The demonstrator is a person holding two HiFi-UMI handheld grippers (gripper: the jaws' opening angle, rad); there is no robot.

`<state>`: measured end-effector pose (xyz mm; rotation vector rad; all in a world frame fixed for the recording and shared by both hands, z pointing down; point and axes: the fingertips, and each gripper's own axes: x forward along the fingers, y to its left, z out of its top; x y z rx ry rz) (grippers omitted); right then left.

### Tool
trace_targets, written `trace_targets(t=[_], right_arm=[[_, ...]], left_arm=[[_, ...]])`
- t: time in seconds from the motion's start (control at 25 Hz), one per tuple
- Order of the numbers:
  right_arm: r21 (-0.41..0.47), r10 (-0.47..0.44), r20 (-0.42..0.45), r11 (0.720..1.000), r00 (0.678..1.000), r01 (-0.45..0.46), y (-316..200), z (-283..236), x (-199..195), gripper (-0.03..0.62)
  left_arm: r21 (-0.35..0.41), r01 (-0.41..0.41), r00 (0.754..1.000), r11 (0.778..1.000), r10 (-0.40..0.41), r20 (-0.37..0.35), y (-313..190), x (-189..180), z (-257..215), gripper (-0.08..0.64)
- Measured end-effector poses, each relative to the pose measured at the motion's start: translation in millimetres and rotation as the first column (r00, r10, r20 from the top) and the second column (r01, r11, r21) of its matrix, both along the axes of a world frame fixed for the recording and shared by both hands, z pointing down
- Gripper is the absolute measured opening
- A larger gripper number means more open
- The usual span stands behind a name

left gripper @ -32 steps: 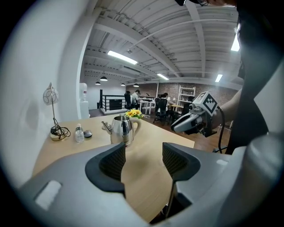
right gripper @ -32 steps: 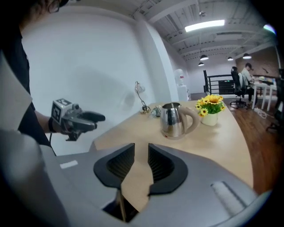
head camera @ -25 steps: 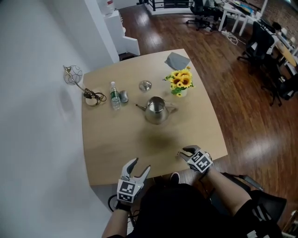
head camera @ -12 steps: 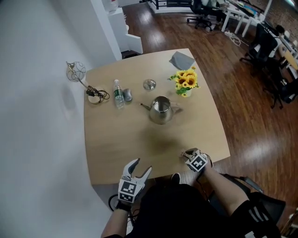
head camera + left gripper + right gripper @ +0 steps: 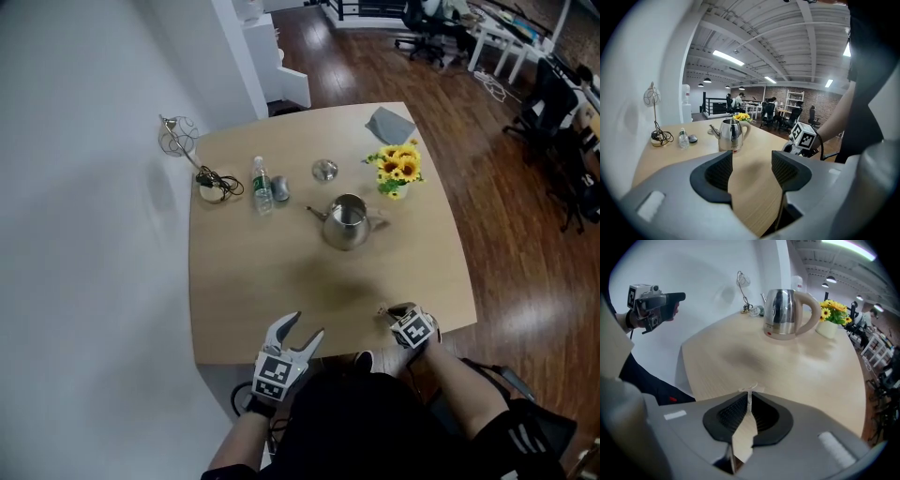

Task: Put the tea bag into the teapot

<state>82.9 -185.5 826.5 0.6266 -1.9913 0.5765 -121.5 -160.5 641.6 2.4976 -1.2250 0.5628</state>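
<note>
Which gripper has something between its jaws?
The right gripper: its jaws are closing on the tea bag. The left gripper has its jaws apart, nothing between them.

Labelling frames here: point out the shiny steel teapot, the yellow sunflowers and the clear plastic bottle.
Shiny steel teapot point(image 5: 346, 228): head view, on its body.
Yellow sunflowers point(image 5: 397, 166): head view, the blossoms.
Clear plastic bottle point(image 5: 262, 187): head view, its middle.

Open office: swivel chairs point(image 5: 424, 19), white desks point(image 5: 504, 45), wood floor point(image 5: 506, 206).
</note>
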Motion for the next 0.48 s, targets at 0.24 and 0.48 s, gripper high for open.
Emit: trace_targets(t=[0.24, 0.48], right_arm=[[0.009, 0.009, -0.028, 1.000, 1.000, -0.008, -2, 10, 4, 0.009], [0.087, 0.045, 0.060, 0.995, 0.997, -0.050, -30, -25, -11, 0.008]], left_arm=[[0.003, 0.009, 1.000, 1.000, -0.009, 0.007, 1, -2, -5, 0.258], [0.011, 0.035, 0.999, 0.999, -0.035, 0.009, 0, -13, -7, 0.258]])
